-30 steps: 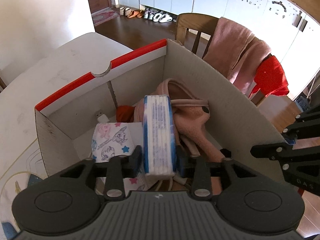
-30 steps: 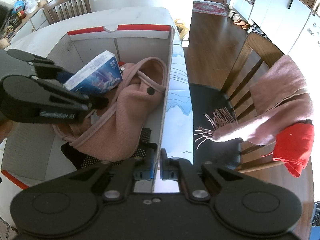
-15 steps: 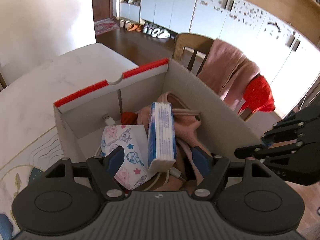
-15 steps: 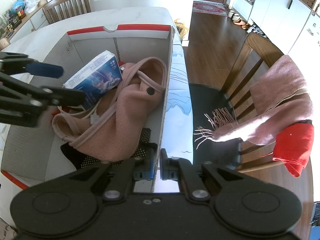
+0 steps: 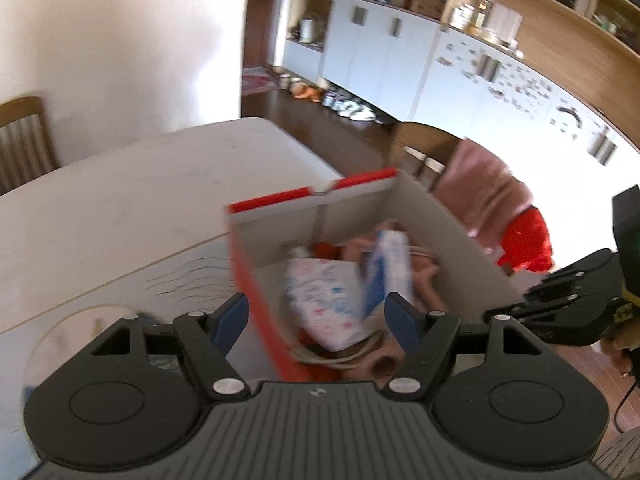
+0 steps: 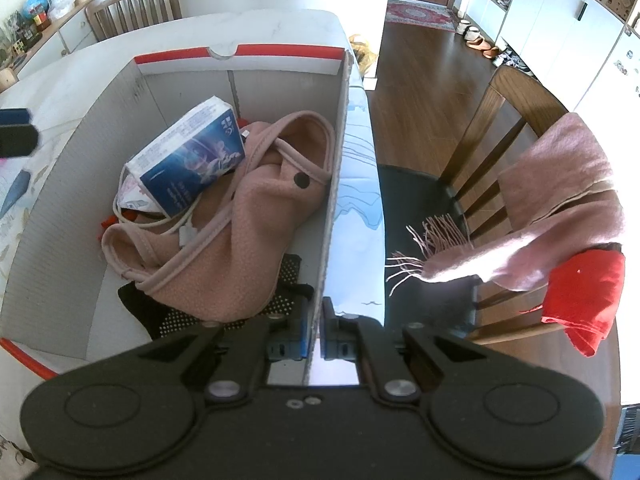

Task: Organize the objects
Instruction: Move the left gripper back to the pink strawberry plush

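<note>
in the cardboard box (image 6: 120,184) on the counter (image 5: 120,208), the blue tissue pack (image 6: 192,160) now leans on the pink bag (image 6: 256,232), released by the left gripper (image 5: 316,316), now wide and backing off, right gripper (image 6: 314,332) pinching box wall; placement looks done.

Red-trimmed cardboard box (image 6: 236,50), plain grey-white on its inner walls. Inside, a tissue pack (image 6: 192,160) shows deep blue with white print on one face and white on the other. Beside it there's a dusty pink fleece garment (image 6: 248,216) with a dark button. Under that sits a black mesh piece (image 6: 176,316) dotted in white. A white packet (image 5: 324,300) carries pink and blue cartoon prints, though blur hides the figures. Both grippers are black with blue pads. On the brown wooden chair (image 6: 508,92) hangs a pink fringed scarf (image 6: 560,200) over a bright red cloth (image 6: 584,300). The table (image 5: 132,200) is white.
</note>
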The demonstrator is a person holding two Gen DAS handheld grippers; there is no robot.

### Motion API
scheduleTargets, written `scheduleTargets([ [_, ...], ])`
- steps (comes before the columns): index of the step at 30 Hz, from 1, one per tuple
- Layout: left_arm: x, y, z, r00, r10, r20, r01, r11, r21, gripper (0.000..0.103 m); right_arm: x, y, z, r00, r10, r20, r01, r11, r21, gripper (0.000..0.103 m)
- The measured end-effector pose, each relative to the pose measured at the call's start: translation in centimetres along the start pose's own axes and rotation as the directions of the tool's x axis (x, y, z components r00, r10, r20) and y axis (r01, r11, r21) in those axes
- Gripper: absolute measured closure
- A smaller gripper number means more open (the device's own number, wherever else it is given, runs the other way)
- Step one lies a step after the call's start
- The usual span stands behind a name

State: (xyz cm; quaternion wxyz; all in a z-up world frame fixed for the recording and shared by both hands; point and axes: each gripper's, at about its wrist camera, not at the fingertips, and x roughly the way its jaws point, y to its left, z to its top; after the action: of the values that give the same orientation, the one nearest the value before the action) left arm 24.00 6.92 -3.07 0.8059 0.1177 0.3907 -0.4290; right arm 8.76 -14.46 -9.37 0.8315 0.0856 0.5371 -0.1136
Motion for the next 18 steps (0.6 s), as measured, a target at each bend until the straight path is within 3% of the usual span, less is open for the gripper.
scheduleTargets([
  [6, -2.3, 5.8, -1.5, 0.995, 0.102, 0.003, -0.101, 0.989, -0.107, 0.028, 0.1, 0.2, 0.0, 1.0, -0.011, -0.015, 0.011, 1.0, -0.006, 0.098],
  [10, -3.6, 9.3, -2.6, 0.984, 0.179, -0.006, -0.178, 0.972, -0.155, 0.021, 0.2, 0.1, 0.1, 1.0, -0.012, -0.029, 0.012, 1.0, -0.007, 0.098],
  [15, -5.1, 14.5, -3.7, 0.961, 0.274, -0.025, -0.272, 0.934, -0.233, 0.019, 0.3, 0.4, 0.3, 0.999, -0.021, -0.041, 0.02, 1.0, -0.013, 0.098],
  [18, -5.7, 17.9, -4.2, 0.94, 0.339, -0.037, -0.336, 0.9, -0.277, 0.01, 0.4, 0.4, 0.4, 0.999, -0.024, -0.047, 0.024, 1.0, -0.013, 0.098],
])
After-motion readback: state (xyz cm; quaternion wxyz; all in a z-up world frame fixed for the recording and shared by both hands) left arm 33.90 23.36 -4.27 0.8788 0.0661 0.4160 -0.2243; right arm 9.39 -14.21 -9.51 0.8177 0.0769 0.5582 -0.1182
